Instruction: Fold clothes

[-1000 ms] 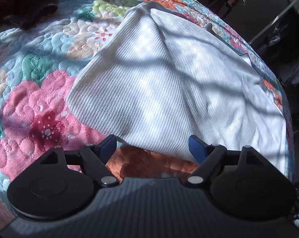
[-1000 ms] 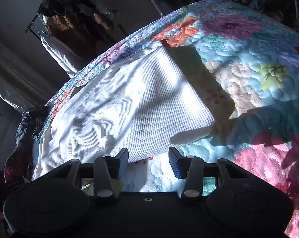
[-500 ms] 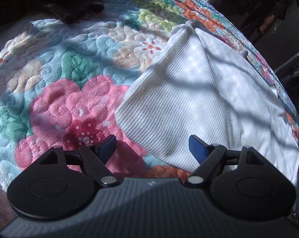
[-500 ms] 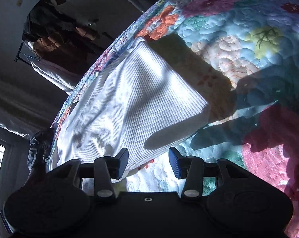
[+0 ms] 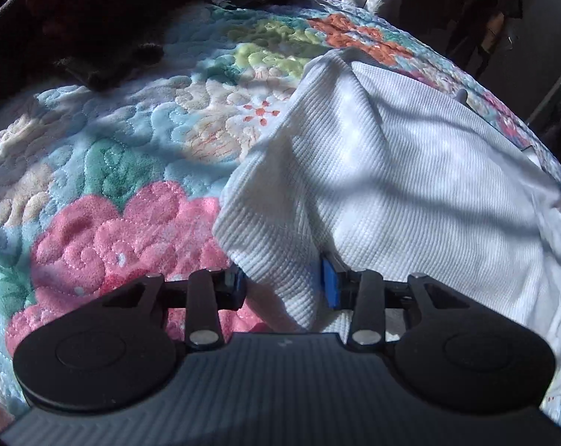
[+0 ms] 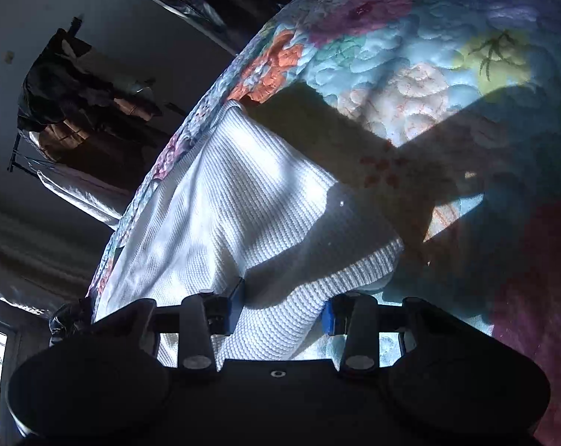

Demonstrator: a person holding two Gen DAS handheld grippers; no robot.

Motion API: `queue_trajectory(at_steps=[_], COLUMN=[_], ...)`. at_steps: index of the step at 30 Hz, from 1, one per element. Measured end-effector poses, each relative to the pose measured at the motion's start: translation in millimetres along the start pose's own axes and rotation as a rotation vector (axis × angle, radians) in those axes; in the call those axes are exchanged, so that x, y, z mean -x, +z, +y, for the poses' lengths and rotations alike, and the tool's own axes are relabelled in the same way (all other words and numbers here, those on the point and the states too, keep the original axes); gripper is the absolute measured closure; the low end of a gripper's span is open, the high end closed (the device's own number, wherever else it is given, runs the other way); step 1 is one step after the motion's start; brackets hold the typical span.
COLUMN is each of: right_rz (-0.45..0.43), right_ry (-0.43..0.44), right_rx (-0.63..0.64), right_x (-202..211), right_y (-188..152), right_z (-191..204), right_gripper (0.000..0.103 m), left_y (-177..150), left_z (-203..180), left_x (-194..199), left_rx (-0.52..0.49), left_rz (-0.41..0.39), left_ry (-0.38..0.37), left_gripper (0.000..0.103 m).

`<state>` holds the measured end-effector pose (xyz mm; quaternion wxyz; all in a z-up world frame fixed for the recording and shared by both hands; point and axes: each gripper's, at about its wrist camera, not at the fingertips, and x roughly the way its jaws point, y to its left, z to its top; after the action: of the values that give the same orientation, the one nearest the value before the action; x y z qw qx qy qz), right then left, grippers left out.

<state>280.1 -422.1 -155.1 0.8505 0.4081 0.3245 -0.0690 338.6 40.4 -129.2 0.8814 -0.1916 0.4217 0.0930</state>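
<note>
A white ribbed knit garment lies spread on a floral quilt. My left gripper is at the garment's near left corner. Its jaws are closing, and a bunched fold of the white fabric fills the gap and touches both blue pads. In the right wrist view the same garment stretches away over the quilt. My right gripper is closing on the hem at the near right corner, with the ribbed edge pinched between its pads and lifted a little.
A heap of dark clothes lies on the quilt at the far left. Beyond the bed's edge stands a rack of hanging clothes with a white cloth draped below it. Strong shadows cross the quilt.
Both grippers have dropped forward onto the garment's near edge. Their jaws, wide apart before, have drawn in around the fabric, which now bunches up between the pads.
</note>
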Motion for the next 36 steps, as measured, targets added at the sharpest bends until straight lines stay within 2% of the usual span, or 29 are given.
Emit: queue_trajectory(at_steps=[4,6,7,11,14,17,18,19,20,21,22,23,24,25,28,31,34,36], right_rz=[-0.147,-0.172,-0.162,-0.029,0.002,-0.027,-0.042,-0.052,-0.050,-0.056,-0.069,-0.081,-0.093,-0.095,-0.081,-0.059,-0.038,-0.024], right_ry=[0.039,0.029,-0.007,-0.113,-0.096,-0.124,-0.145,-0.162,-0.172,-0.171,-0.167,-0.163,-0.159,-0.152,-0.128,-0.093,-0.058,-0.046], right_rx=[0.180,0.257,0.295,0.138,0.072,0.111,0.133,0.161,0.212,0.260,0.301,0.343,0.384,0.413,0.484,0.537,0.570,0.604], right_x=[39.6,57.3,58.7,33.0,28.3,42.1,46.9,51.4,55.4,59.4,63.6,67.8,72.0,73.2,72.3,71.4,70.7,69.2], right_y=[12.6,13.4,12.5,14.0,15.0,11.8,9.8,7.4,5.4,3.3,1.0,-1.3,-3.6,-4.9,-7.3,-9.3,-11.0,-14.7], right_z=[22.8,31.5,31.6,-12.5,-24.3,-12.0,-7.5,-2.3,4.9,11.4,17.2,23.0,28.8,32.8,42.1,50.2,55.8,59.7], right_gripper=[0.095,0.096,0.097,0.100,0.099,0.089,0.088,0.086,0.072,0.048,0.042,0.041,0.041,0.041,0.041,0.041,0.041,0.041], left_y=[-0.8,-2.4,-1.7,-3.8,-4.0,-3.7,-2.7,-1.7,-0.7,-0.1,-0.1,0.7,1.2,1.2,-0.8,-3.6,-8.7,-12.5], left_z=[1.1,2.9,5.2,26.9,31.5,32.4,31.7,29.7,26.4,22.5,15.9,7.1,-1.7,-10.1,-48.7,-93.7,-142.8,-176.2], left_x=[25.3,32.9,31.8,7.5,6.3,5.4,3.2,-0.2,-4.2,-6.1,-4.5,-1.4,3.1,8.5,42.6,74.2,84.8,90.3], left_rx=[-0.067,-0.088,-0.079,0.080,0.124,0.149,0.142,0.122,0.097,0.077,0.037,-0.030,-0.089,-0.137,-0.361,-0.570,-0.715,-0.807], left_rz=[-0.083,-0.094,-0.084,0.026,0.031,0.029,0.028,0.025,0.019,0.008,-0.014,-0.036,-0.062,-0.092,-0.257,-0.369,-0.377,-0.374], left_ry=[0.000,0.013,0.018,-0.008,-0.021,-0.017,-0.013,-0.005,0.009,0.024,0.033,0.034,0.039,0.048,0.034,-0.026,-0.150,-0.239], left_gripper=[0.086,0.085,0.085,0.083,0.075,0.061,0.060,0.055,0.050,0.050,0.053,0.080,0.088,0.088,0.089,0.090,0.090,0.093])
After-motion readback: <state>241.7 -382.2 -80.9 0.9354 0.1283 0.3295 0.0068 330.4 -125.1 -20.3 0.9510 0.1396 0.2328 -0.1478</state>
